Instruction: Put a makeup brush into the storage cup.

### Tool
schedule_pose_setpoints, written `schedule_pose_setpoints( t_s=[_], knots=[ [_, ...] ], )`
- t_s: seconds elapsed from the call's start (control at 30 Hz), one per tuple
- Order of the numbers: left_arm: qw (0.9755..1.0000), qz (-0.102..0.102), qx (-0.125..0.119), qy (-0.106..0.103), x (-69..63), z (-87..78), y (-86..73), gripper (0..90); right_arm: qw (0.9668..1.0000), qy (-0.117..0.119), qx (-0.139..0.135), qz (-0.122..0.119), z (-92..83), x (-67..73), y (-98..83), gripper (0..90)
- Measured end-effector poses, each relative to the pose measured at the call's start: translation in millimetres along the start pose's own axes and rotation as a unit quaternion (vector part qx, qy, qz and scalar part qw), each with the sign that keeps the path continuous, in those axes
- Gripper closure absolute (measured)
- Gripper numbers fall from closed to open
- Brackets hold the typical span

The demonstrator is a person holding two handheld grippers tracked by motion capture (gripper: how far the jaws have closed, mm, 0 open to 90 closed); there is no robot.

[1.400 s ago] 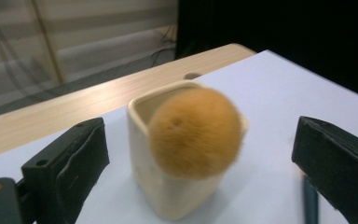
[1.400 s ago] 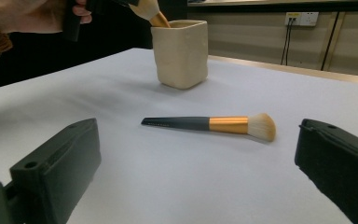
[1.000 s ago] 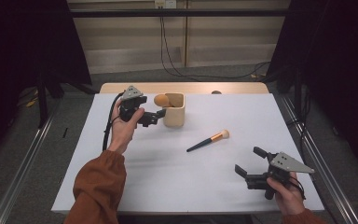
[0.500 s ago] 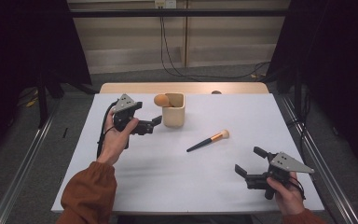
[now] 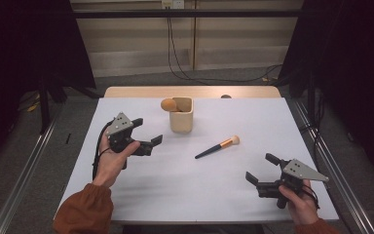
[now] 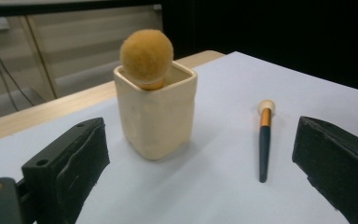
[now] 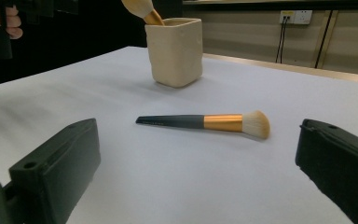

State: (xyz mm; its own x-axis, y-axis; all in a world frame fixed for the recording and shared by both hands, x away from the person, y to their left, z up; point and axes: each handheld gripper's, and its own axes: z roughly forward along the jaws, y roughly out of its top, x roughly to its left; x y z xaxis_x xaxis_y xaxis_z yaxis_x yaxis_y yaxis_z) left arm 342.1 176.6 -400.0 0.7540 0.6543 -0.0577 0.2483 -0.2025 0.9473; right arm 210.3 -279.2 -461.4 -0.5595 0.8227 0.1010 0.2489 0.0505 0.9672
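I see the loose brush (image 5: 217,146) lying flat on the tabletop (image 5: 214,195) between my grippers, handle toward me, bristles toward the cup (image 5: 181,117). My right gripper (image 5: 264,170) is nearer it; both grippers gape wide, empty.

We wore rust-orange sleeves (image 5: 84,213); each black hand-held gripper (image 5: 146,131) carried a grey three-cornered plate (image 5: 119,124) and a trailing black cable (image 5: 96,158).

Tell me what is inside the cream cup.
A brush with a round orange-tan head stands in the cream cup, head up above the rim. Its handle and the cup's bottom are hidden by the walls.
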Motion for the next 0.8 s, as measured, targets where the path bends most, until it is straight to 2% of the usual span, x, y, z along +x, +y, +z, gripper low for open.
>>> schedule_pose_setpoints(
  t_s=[0.1,0.27,0.43,0.47,0.57,0.77,0.8],
  knots=[
    [0.9999,-0.005,-0.005,0.011,-0.9,-6.2,-5.2,3.5,1.0000,0.001,-0.001,-0.002,-0.4,0.1,0.0,0.0],
    [0.9997,-0.013,-0.015,0.015,-2.3,-16.5,-15.0,3.5,1.0000,0.000,-0.001,-0.002,-0.3,0.1,0.0,0.0],
    [0.9997,-0.008,-0.011,0.020,-3.4,-26.8,-23.4,3.1,1.0000,0.000,-0.001,-0.002,0.0,0.6,0.1,0.0],
    [0.9995,-0.010,-0.014,0.027,-3.8,-29.1,-25.4,3.0,1.0000,0.001,-0.002,-0.003,0.0,0.6,0.1,0.0],
    [0.9994,-0.015,-0.017,0.027,-3.1,-35.0,-29.7,3.0,1.0000,-0.001,-0.001,-0.004,0.2,0.2,0.2,0.0],
    [0.9988,-0.015,-0.016,0.043,-5.0,-47.1,-37.7,3.0,1.0000,-0.003,-0.002,-0.004,0.4,0.4,0.3,0.0],
    [0.9989,-0.021,-0.019,0.038,-5.4,-49.8,-39.7,3.0,1.0000,-0.003,-0.001,-0.004,0.5,0.4,0.3,0.0]
  ],
)
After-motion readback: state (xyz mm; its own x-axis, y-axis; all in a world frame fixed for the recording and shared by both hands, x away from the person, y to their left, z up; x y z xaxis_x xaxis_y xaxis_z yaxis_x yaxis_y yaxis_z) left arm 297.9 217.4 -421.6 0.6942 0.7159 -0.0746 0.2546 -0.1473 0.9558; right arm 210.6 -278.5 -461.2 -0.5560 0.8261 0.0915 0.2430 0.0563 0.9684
